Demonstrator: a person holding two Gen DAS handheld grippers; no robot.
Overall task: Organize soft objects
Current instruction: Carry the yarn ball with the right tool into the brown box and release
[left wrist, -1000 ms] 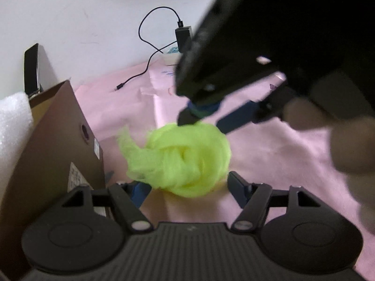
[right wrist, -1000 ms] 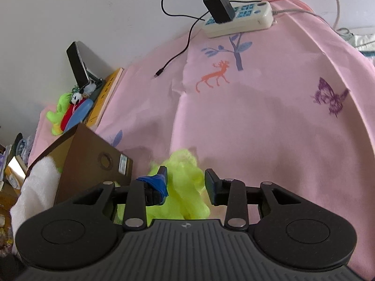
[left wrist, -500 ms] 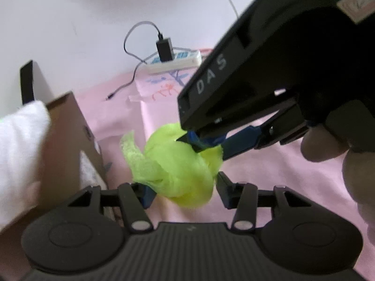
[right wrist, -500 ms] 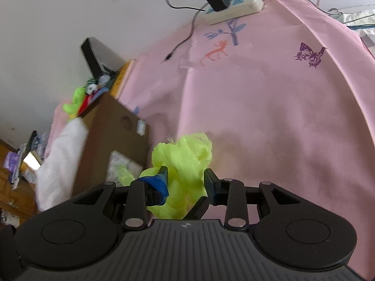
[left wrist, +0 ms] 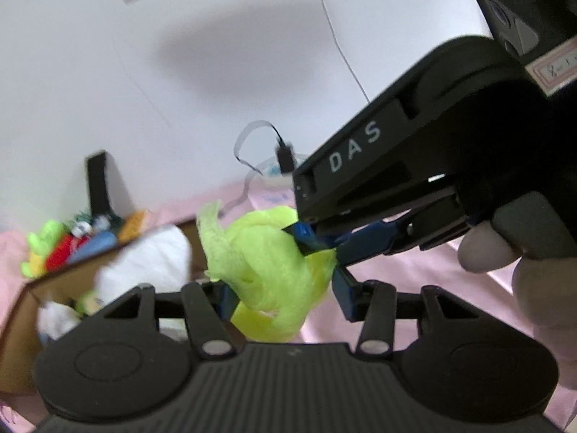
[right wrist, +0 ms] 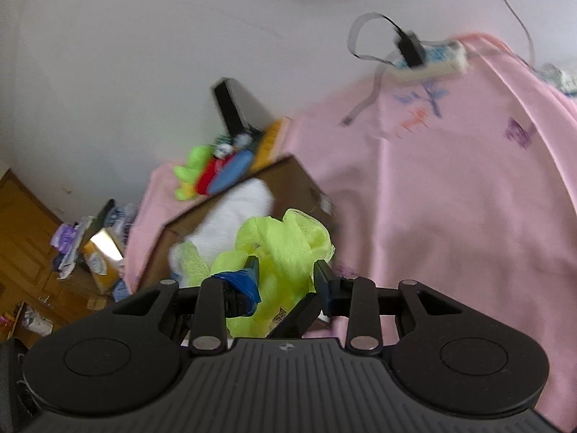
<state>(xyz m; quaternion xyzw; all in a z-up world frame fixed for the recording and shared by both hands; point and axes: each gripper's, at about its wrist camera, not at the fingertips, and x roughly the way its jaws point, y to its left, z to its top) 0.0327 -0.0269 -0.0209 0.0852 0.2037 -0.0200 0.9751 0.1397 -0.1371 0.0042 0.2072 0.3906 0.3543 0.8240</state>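
Note:
A bundle of neon-green mesh (left wrist: 267, 263) hangs in the air, pinched from two sides. My left gripper (left wrist: 285, 296) is shut on its lower part. My right gripper (right wrist: 286, 276) is shut on the same green mesh (right wrist: 285, 241); in the left wrist view the right gripper (left wrist: 317, 240) reaches in from the upper right and bites the bundle's top. Below and to the left stands an open cardboard box (right wrist: 295, 176) holding white foam wrap (right wrist: 245, 209) and soft items. The cardboard box (left wrist: 21, 310) lies at lower left in the left wrist view.
A pink printed cloth (right wrist: 450, 198) covers the surface. A white power strip (right wrist: 429, 63) with a black charger and cable lies at the far edge by the wall. Colourful plush toys (right wrist: 212, 173) and a black stand sit behind the box. A gloved hand (left wrist: 505, 252) holds the right gripper.
Both grippers closed on the green mesh and lifted it off the pink cloth, carrying it up and left towards the box's opening. The box interior has come into view.

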